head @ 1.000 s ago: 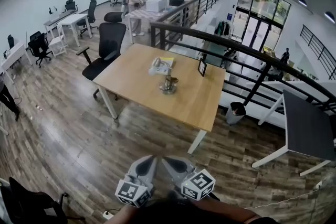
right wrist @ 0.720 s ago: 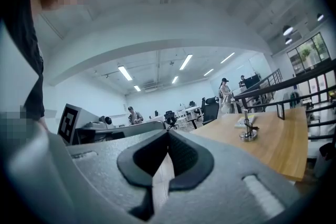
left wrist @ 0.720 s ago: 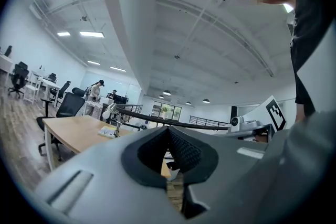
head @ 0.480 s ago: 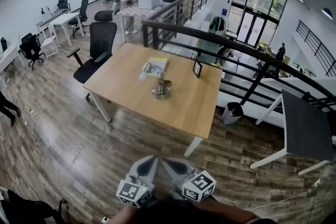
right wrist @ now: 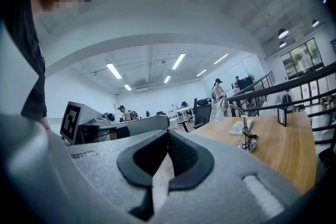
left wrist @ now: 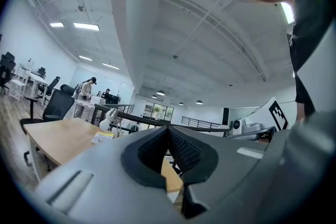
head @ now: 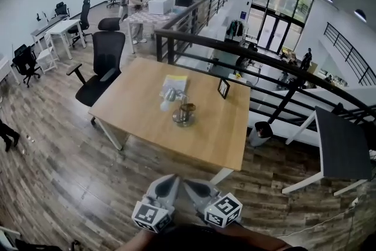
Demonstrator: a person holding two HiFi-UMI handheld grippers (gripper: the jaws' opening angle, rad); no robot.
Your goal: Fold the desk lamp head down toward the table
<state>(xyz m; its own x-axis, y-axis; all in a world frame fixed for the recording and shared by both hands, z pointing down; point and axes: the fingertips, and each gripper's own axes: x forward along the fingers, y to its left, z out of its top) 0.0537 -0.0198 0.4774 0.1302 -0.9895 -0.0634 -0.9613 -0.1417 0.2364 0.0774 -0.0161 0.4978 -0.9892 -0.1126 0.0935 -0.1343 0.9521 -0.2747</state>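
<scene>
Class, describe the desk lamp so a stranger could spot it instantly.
Find the wooden table beside the black railing. Near its middle stands the desk lamp. Unlike the flat yellow booklet and black picture frame nearby, it has a thin arm.

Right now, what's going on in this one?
A person holds a two-jaw gripper in each hand, close to the body and pointing toward a wooden table some way off across the floor. The left gripper and right gripper are both shut and empty. The desk lamp stands on the table near a booklet and a small picture frame, its head not yet folded down. Nothing is being handled.
</scene>
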